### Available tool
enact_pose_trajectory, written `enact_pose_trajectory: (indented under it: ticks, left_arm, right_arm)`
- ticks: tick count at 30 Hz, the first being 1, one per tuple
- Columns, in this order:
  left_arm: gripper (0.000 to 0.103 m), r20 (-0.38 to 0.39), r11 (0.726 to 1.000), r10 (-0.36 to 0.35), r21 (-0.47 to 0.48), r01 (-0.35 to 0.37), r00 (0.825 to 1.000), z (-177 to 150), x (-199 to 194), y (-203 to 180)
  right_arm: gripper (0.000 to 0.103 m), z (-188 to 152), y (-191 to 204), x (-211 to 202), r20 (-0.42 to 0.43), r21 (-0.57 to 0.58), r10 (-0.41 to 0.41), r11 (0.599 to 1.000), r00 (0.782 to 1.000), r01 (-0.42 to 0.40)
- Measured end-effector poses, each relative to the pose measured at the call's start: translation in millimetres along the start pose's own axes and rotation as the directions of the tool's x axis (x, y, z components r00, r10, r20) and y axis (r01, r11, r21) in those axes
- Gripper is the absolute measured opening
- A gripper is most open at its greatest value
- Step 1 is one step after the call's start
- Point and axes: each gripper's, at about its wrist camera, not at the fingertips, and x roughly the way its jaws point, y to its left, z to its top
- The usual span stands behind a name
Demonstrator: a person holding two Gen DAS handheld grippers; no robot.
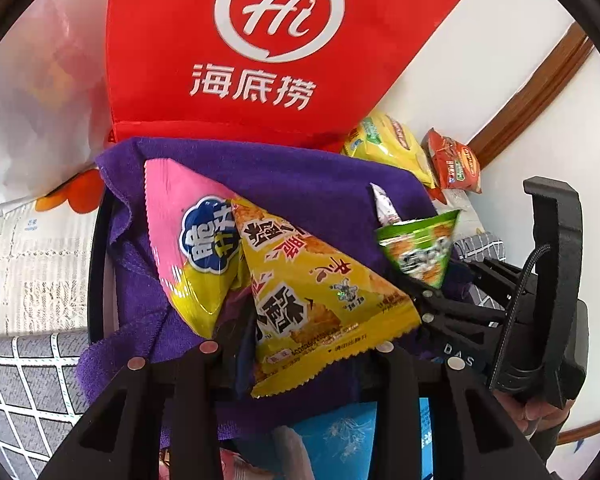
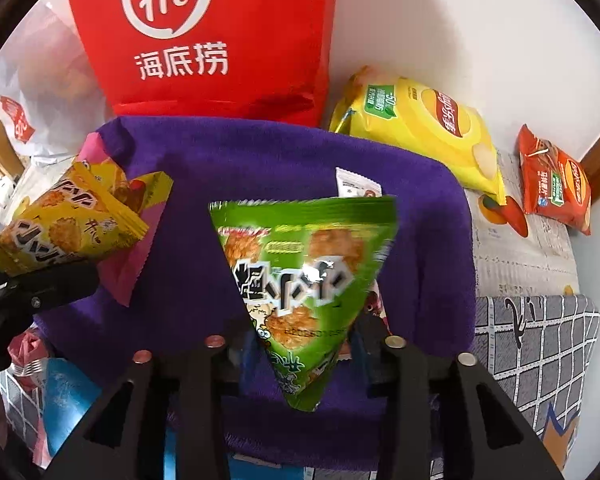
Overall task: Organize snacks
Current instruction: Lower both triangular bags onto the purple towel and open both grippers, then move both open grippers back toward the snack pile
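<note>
My left gripper (image 1: 296, 354) is shut on a yellow snack packet (image 1: 316, 296) and holds it over a purple towel (image 1: 292, 176) that lines a basket. A pink and yellow packet (image 1: 188, 236) lies on the towel behind it. My right gripper (image 2: 300, 350) is shut on a green snack packet (image 2: 304, 272), also over the towel (image 2: 260, 160). The green packet (image 1: 424, 248) shows in the left wrist view at the right. The yellow packet (image 2: 64, 228) shows in the right wrist view at the left. A small white sachet (image 2: 356, 184) lies on the towel.
A red bag (image 1: 260, 52) with a white logo stands behind the basket against the wall. A yellow chip bag (image 2: 424, 128) and a red chip bag (image 2: 556, 184) lie at the right on the table. A white plastic bag (image 1: 28, 112) is at the left.
</note>
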Motion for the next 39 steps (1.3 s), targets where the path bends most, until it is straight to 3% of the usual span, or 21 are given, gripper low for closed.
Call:
enact_pose_trajectory:
  ticks: [5,8,13,20,25,30,36,39]
  left_arm:
    - [0.062,0.030,1.000,-0.007,0.029,0.006,1.000,2,-18,-4]
    - [0.070,0.057,0.999,-0.011,0.031,0.009,0.998,4,-29,-6]
    - [0.071,0.096,0.998,-0.062,0.018,0.060,0.994,5,-51,-1]
    - [0.073,0.147,0.997,-0.071,0.027,0.068,0.987,3,-80,-5]
    - [0.073,0.150,0.999,-0.043,0.033,0.039,0.988,0,-91,-14]
    - [0.073,0.168,0.999,-0.016,0.040,0.010,0.986,-4,-106,-20]
    - [0.073,0.168,0.998,0.006,0.053,-0.015,0.986,-10,-121,-30]
    - [0.073,0.167,0.998,0.014,0.062,-0.025,0.986,-13,-129,-35]
  right_arm:
    - [0.061,2,2,-18,0.064,-0.020,-0.009,1.000,0.998,0.011]
    - [0.065,3,2,-34,0.102,-0.004,0.027,1.000,0.994,-0.027]
    - [0.066,6,-1,-57,0.158,0.028,0.044,0.998,0.987,-0.049]
    - [0.066,-4,5,-94,0.241,0.035,0.023,0.999,0.970,-0.032]
    - [0.062,-36,7,-119,0.260,0.073,0.011,0.997,0.966,-0.031]
    - [0.042,-77,5,-133,0.225,0.135,-0.002,0.990,0.974,-0.029]
    - [0.042,-130,18,-142,0.199,0.108,-0.038,0.994,0.979,0.017]
    - [0.044,-149,25,-137,0.167,0.109,0.000,0.994,0.986,-0.018]
